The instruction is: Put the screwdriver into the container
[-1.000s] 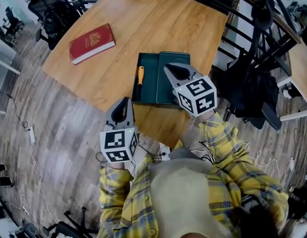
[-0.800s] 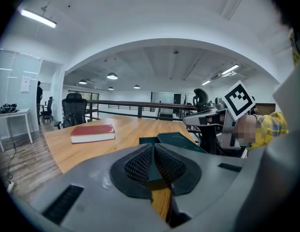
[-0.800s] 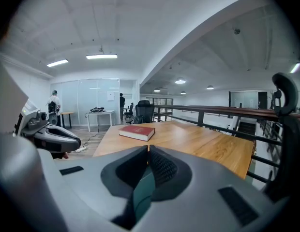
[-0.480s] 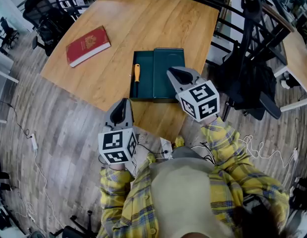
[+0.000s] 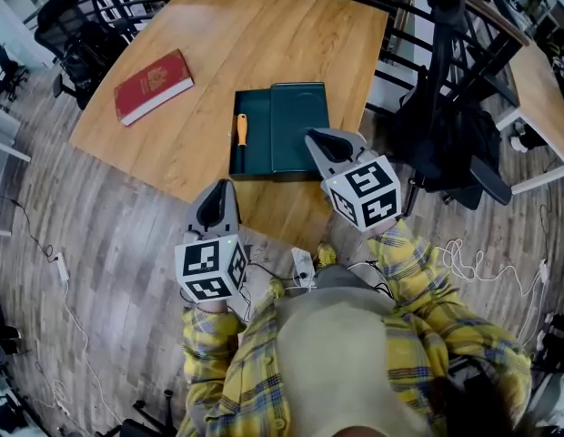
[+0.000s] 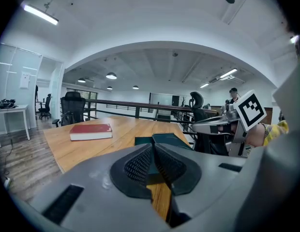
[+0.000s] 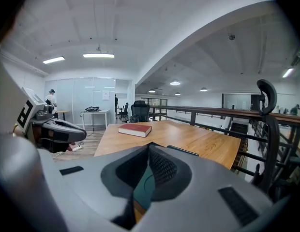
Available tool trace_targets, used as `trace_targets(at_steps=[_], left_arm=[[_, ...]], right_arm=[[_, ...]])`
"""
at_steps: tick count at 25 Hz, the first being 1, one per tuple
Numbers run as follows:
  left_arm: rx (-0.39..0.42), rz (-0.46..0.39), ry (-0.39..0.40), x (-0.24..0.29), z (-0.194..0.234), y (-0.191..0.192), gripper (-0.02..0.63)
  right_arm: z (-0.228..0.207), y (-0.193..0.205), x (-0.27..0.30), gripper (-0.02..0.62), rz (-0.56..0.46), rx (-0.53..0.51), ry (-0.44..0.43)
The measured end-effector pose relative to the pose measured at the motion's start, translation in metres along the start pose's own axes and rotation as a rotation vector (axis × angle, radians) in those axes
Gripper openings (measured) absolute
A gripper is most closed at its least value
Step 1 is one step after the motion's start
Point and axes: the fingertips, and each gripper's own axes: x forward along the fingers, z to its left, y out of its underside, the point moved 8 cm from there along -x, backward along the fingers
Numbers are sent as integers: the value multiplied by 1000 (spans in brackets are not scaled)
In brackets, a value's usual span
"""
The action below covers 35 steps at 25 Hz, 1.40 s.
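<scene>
Both closed, empty: left gripper (image 5: 226,186), right gripper (image 5: 312,137) | screwdriver (image 5: 240,135) inside container (image 5: 256,148)

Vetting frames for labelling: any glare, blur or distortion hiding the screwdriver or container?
Head view: fisheye bows the light wooden table, mild sheen at its far edge; the orange-handled screwdriver lies sharp in the dark green open container. Left gripper view: heavy barrel distortion, black vignette, near foreground soft. Right gripper view: same, ceiling lamps blown out.
</scene>
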Motion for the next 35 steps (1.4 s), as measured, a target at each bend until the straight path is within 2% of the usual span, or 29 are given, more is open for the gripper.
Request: trace_targets(at_steps=[16, 35], left_arm=[[-11, 2, 30, -11, -1, 3, 20], [-40, 16, 60, -16, -10, 14, 20]], right_arm=[[18, 19, -26, 69, -9, 28, 50], [36, 42, -40, 66, 19, 84, 39]])
